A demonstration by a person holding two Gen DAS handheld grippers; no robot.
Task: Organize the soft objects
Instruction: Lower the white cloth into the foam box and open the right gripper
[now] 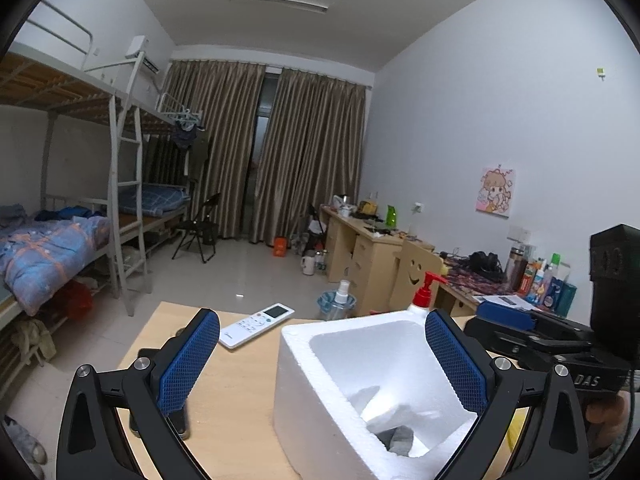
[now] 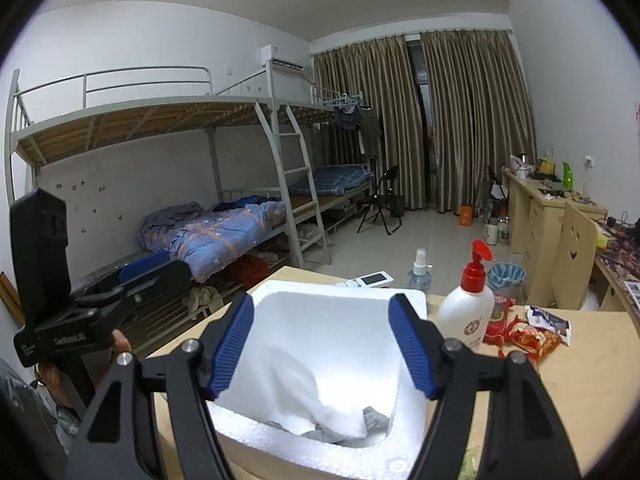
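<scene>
A white foam box (image 2: 340, 304) is sitting on the desk (image 2: 580, 376), near its front edge, and both grippers are hovering over its open top. Inside it a white cloth (image 2: 320, 392) is lying draped against the inner wall, with a grey soft item (image 2: 374, 416) peeking out beneath it at the bottom. The right gripper (image 2: 324, 348) is standing spread wide just above the cloth, its blue pads (image 2: 232, 344) gripping nothing (the cloth is lying below and between them, apart from both). The left gripper (image 1: 324, 360) is likewise spread, one pad (image 1: 456, 360) over the box and the other over bare desk. A lotion bottle (image 2: 468, 312) is standing beside the box's right wall, and a remote (image 1: 256, 324) is lying behind the box toward the desk's far edge.
</scene>
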